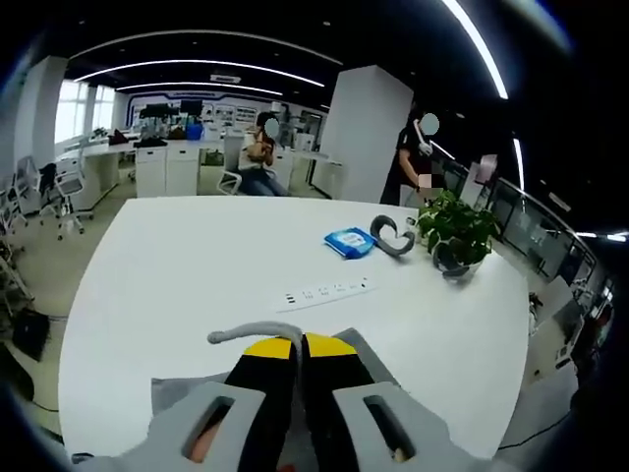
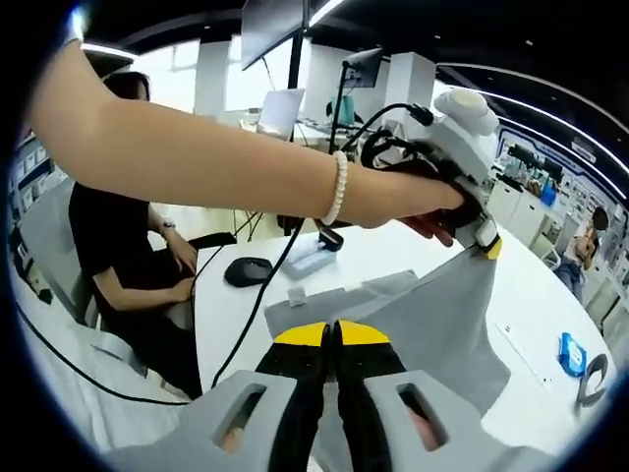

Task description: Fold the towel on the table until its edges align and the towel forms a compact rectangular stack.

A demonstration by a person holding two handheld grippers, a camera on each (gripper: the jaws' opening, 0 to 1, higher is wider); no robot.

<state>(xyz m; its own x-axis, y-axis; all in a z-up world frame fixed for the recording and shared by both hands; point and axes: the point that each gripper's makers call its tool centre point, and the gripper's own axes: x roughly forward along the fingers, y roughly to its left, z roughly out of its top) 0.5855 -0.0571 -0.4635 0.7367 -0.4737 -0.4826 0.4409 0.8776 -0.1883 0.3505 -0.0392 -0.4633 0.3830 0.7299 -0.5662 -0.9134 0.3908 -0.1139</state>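
My left gripper [image 1: 299,346] has its yellow-tipped jaws pinched tight on an edge of the soft grey fabric towel [image 1: 257,336], lifted above the white oval surface [image 1: 197,265], w/ a blue wipes pack [image 1: 349,242], a grey tape roll [image 1: 391,236], a leafy green potted plant [image 1: 458,230] and a white inset socket strip [image 1: 325,292] further off. In the right gripper view my right gripper [image 2: 331,335] is likewise clamped on the towel [image 2: 442,315], which hangs stretched up to the left gripper [image 2: 488,246] at the end of my outstretched arm [image 2: 216,157] w/ a pearl bracelet [image 2: 338,187]. Beyond it: a black mouse [image 2: 250,270], and a person in black [image 2: 123,246] seated beside the surface
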